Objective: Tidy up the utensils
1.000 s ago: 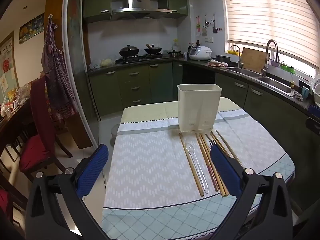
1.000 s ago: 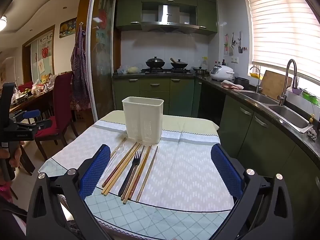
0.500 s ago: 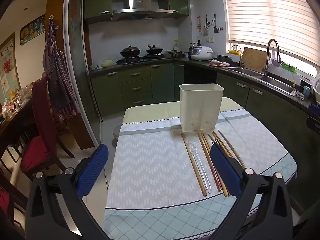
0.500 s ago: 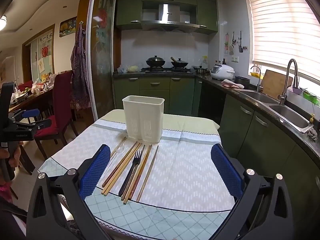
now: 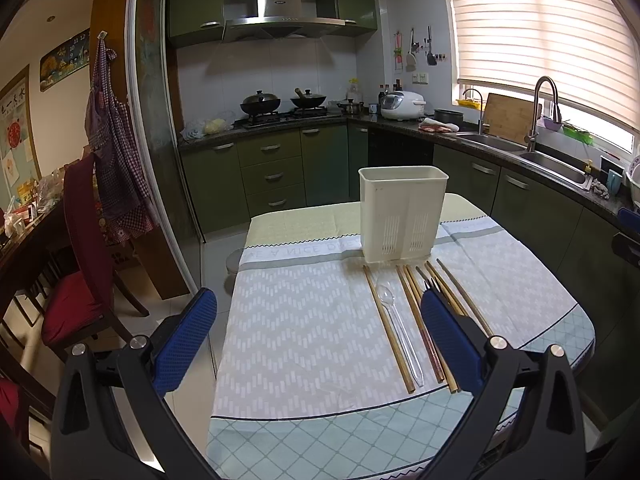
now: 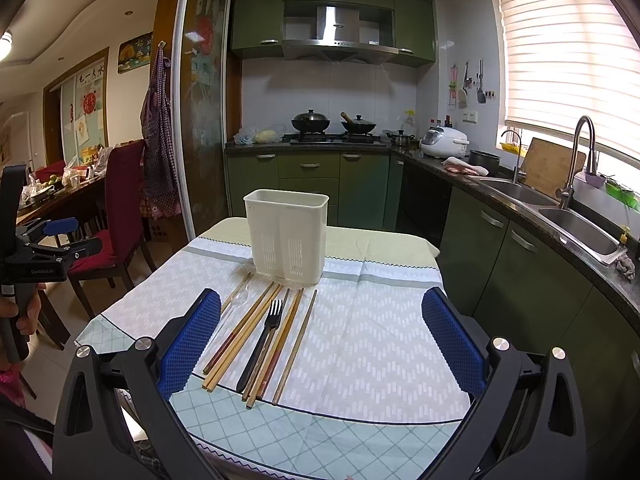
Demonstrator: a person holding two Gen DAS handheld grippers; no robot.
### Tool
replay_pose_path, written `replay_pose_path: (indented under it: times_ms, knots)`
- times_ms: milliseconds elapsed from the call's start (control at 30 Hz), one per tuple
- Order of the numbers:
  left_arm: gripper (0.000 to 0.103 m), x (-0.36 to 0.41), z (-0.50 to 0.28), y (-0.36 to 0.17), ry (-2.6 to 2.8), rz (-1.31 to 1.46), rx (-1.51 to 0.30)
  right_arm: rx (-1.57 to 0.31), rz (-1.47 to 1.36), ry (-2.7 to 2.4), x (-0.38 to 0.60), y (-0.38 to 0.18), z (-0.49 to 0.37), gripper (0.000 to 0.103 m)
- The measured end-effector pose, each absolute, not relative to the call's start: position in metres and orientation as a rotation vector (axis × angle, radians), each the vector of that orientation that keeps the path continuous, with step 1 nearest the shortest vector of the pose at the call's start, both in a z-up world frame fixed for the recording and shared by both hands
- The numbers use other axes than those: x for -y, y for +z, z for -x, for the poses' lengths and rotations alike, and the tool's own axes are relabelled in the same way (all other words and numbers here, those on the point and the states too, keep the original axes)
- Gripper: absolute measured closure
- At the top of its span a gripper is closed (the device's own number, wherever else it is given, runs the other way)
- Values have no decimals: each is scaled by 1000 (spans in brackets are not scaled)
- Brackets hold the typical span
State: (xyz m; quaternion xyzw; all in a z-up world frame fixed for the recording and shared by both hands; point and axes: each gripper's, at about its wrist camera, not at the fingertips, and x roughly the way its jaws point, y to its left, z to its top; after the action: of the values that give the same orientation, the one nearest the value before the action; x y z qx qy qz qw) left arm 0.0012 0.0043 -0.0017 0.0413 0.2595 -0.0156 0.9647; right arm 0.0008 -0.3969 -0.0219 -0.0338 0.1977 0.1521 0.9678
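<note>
A: Claws?
B: Left gripper (image 5: 320, 338) and right gripper (image 6: 320, 338) both spread wide, empty, above the table's near edge.
A: Utensils?
B: Chopsticks (image 6: 244, 334), fork (image 6: 262, 340), spoon (image 5: 398, 334) lie mid-table, before the holder (image 6: 286, 234), ahead of the fingers.

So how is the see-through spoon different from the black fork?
The clear spoon is see-through with a rounded bowl; the black fork is dark with pointed prongs. The spoon lies near the left end of the row, the fork further right among the chopsticks. Both lie flat on the tablecloth, heads toward the white holder.

Cream slotted plastic utensil holder (image 6: 286, 234); black plastic fork (image 6: 262, 344); pale chevron-patterned tablecloth (image 6: 372, 340), its mint diamond-grid border at 6 o'clock.
</note>
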Motion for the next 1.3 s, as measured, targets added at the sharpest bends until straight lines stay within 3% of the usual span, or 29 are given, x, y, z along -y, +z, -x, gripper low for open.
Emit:
replay_pose_path:
  times_ms: [1300]
  knots:
    - [6,-6,-4,-11,-30,-90,-532,-416,64,303,397,-38,-7,4]
